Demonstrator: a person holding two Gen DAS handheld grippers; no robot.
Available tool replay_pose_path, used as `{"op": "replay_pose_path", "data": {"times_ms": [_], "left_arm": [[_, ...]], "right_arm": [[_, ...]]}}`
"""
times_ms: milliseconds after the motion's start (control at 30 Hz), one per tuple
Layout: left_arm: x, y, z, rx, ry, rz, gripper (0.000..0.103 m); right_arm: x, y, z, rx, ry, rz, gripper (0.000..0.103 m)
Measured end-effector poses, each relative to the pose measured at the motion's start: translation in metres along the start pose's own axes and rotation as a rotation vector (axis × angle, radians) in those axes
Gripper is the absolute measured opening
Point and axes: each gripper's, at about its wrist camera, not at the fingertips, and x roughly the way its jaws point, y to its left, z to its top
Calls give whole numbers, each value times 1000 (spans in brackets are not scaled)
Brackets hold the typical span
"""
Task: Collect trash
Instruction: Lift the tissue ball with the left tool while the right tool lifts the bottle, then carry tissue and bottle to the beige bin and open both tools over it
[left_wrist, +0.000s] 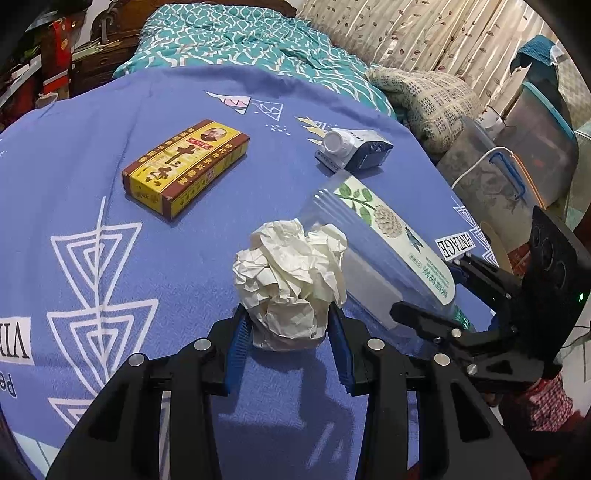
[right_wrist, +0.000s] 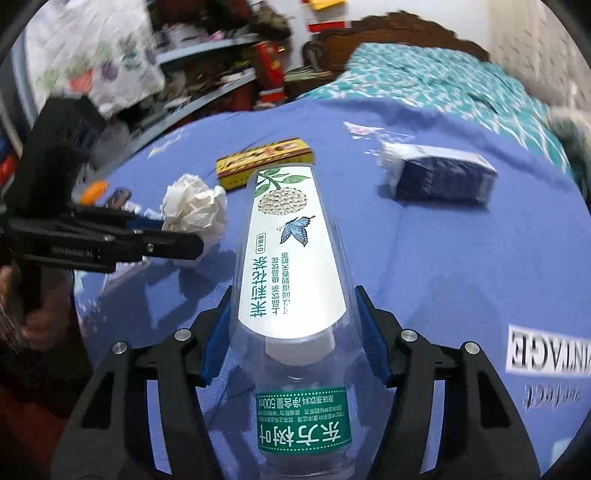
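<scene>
Left gripper (left_wrist: 290, 328): its blue-padded fingers are clamped on a crumpled paper ball (left_wrist: 291, 280), held just above the blue printed bedsheet (left_wrist: 110, 166). In the right wrist view the same ball (right_wrist: 195, 214) sits at 9 o'clock of the bottle, pinched at the tip of the left gripper (right_wrist: 184, 243).

Right gripper (right_wrist: 295, 332): both fingers are closed against the sides of an empty clear plastic tea bottle (right_wrist: 291, 258), which points away from the camera, base outward, white cap toward the lens. In the left wrist view the bottle (left_wrist: 376, 236) lies at 3 o'clock of the paper ball, touching or nearly touching it; contact cannot be confirmed.

On the sheet: a yellow and red medicine box (left_wrist: 184, 166) at 11 o'clock of the paper ball, well apart; a dark blue carton with a white screw cap (left_wrist: 351, 147) at 1 o'clock, lying on its side. A teal patterned quilt (left_wrist: 240, 40) lies beyond.
</scene>
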Motion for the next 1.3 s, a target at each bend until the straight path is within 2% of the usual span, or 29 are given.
{"op": "replay_pose_path", "data": {"times_ms": [133,333,500,633,867,1033,1167,1300], "left_arm": [[3,-11,6,30,2,-12,38],[11,-49,19,108,1,-61,38],[24,-91,34,197,13,-112,38],[45,-132,47,275,51,-167,38],[85,-231,67,445,110,-255,38],[123,-322,75,559,173,-334,38],[153,-390,79,632,205,-364,38],[191,-454,83,679,242,-375,38]], "right_arm": [[-22,-17,-10,125,-56,-6,63],[-72,-50,-31,290,-162,-37,63],[-96,-71,-54,376,-195,-109,63],[-120,-103,-79,460,-230,-177,63],[-177,-157,-119,607,-312,-310,63],[-223,-210,-157,743,-379,-430,63],[-261,-257,-192,889,-429,-521,63],[-281,-305,-217,1017,-438,-578,63]]}}
